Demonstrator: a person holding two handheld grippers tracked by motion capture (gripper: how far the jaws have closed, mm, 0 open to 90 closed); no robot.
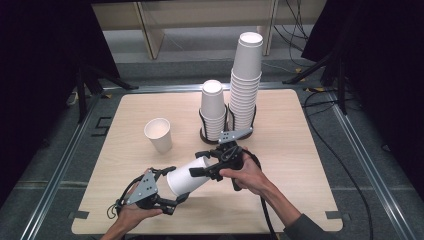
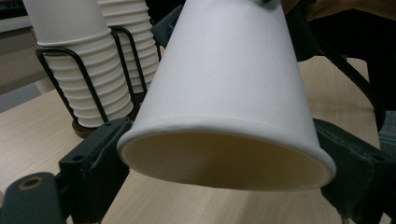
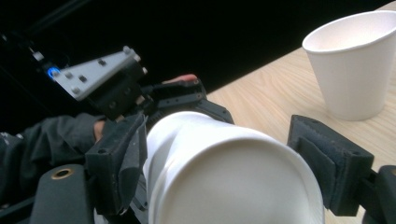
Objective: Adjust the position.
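A white paper cup (image 1: 187,177) hangs on its side above the front of the table, held between both grippers. My left gripper (image 1: 174,184) clamps the rim end; in the left gripper view its jaws press the cup (image 2: 229,93) from both sides and the rim is squashed into an oval. My right gripper (image 1: 196,163) is shut on the base end. In the right gripper view the cup (image 3: 224,172) sits between the pads with a crease by the left pad, and the left gripper (image 3: 116,88) shows behind it.
A single paper cup (image 1: 158,134) stands upright, mouth up, left of centre on the wooden table (image 1: 300,165). Behind the grippers a black wire holder (image 1: 227,135) carries a short stack (image 1: 213,107) and a tall stack (image 1: 246,80) of upturned cups. A cable trails off to the right.
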